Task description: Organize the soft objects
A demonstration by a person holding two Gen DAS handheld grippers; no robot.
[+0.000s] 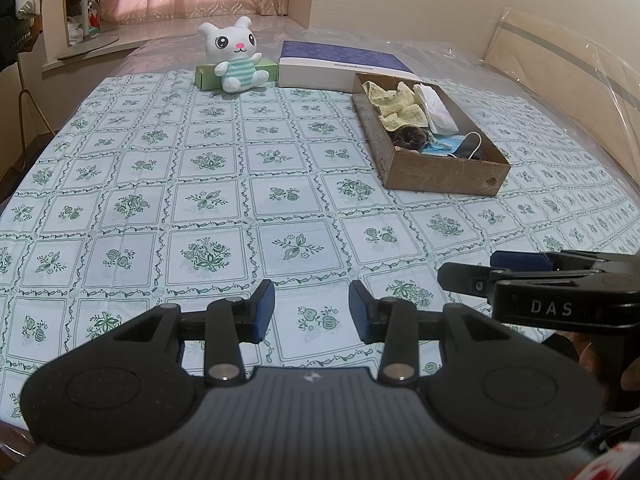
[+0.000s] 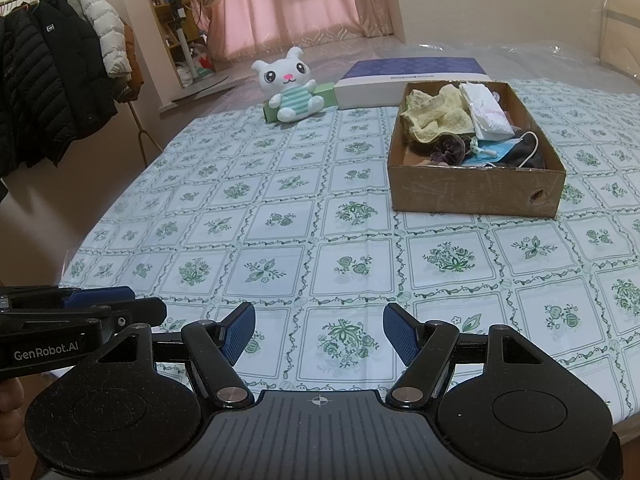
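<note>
Both grippers hang low over the near edge of a tablecloth (image 1: 224, 184) printed with green flowers in squares, and neither holds anything. In the left wrist view the left gripper (image 1: 312, 312) has its blue-padded fingers (image 1: 264, 308) spread apart with only cloth showing between them, and the right gripper (image 1: 472, 276) comes in from 3 o'clock, seen side-on, so from there I cannot tell its gap. The right wrist view settles it: the right gripper (image 2: 319, 334) stands wide open over a flower square, and the left gripper (image 2: 120, 304) pokes in at 9 o'clock, just beside it. The soft things sit in a brown cardboard box (image 2: 476, 194) at about 1 o'clock from the right gripper, well apart from both: a crumpled yellow cloth (image 2: 438, 118) at the far left of the box, a white packet (image 2: 486, 114) leaning along its right side, a dark purple scrunchie (image 2: 448, 148) nearer the front, and a blue face mask (image 2: 494, 152) with a white ear loop beside something dark. A white plush toy (image 2: 290, 86) in a green striped top sits upright at 11 o'clock at the far edge of the cloth, leaning against a green carton (image 2: 328, 94), with a flat purple and white box (image 2: 412, 74) just to the right of it. Coats hang on a rack (image 2: 60, 80) at 10 o'clock, off the table
</note>
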